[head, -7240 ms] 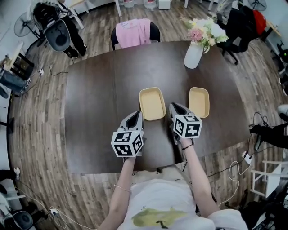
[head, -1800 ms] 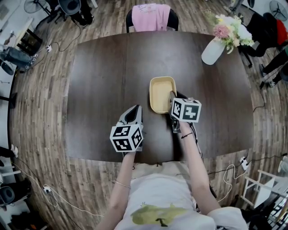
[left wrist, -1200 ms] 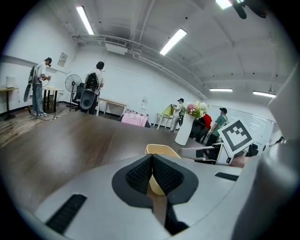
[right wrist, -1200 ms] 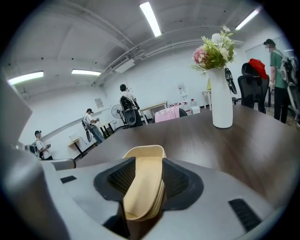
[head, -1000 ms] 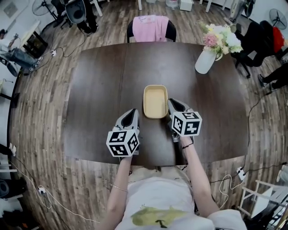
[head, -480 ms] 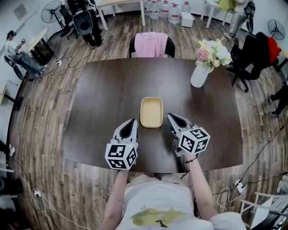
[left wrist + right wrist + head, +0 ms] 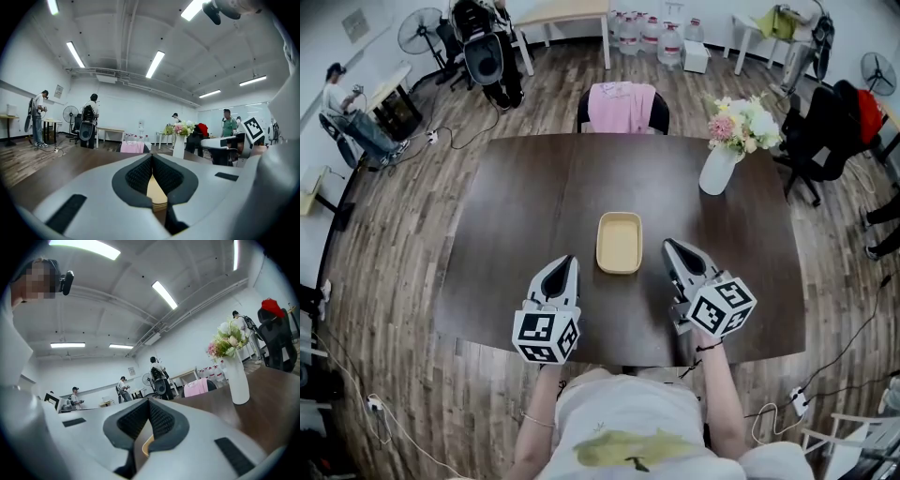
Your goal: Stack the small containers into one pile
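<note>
Grey left gripper (image 7: 563, 264) hung near the edge of the table (image 7: 506, 216), jaws pressed together on nothing. Beyond and between the two tools, the small containers (image 7: 619, 242) sat nested in one tan pile, apparently finished, which would explain both standing clear. The right gripper (image 7: 672, 249) was likewise closed, empty. No readable lettering anywhere, only square markers (image 7: 546, 336).

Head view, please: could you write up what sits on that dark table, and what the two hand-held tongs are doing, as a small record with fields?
table: dark wood, rounded corners
containers: one tan pile at the table's middle, touched by neither tongs
left tongs: shut, empty, near-left of the pile
right tongs: shut, empty, right of the pile
vase: white, upright, flowers in it, far right
chair: at the far edge, pink cloth over its back
</note>
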Demonstrator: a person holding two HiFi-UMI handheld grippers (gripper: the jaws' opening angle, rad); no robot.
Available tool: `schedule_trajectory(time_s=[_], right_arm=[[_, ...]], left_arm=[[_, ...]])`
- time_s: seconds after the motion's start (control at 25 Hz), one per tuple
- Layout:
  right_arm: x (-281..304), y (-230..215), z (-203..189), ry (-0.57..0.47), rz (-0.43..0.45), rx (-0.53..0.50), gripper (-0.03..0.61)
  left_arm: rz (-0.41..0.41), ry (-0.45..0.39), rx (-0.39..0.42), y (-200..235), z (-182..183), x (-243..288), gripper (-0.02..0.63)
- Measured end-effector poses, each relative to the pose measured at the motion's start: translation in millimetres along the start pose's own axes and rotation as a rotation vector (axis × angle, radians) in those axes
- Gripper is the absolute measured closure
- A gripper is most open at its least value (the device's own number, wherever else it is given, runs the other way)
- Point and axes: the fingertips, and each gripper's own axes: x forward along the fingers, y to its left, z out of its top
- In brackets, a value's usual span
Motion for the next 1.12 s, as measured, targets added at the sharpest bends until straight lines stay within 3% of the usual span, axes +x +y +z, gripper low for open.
schedule_trajectory(time_s=[0.32,1.12], right_arm=[[-6,-1,10,-0.031,-0.042,-0.110,0.557],[-5,-19,15,-0.070,-0.109,-0.124,0.557]], left_arm=[[0.059,-0.038,0.017,16,13,-11,0.589],[0.075,-0.045,0.043,15,24,-4,0.589]])
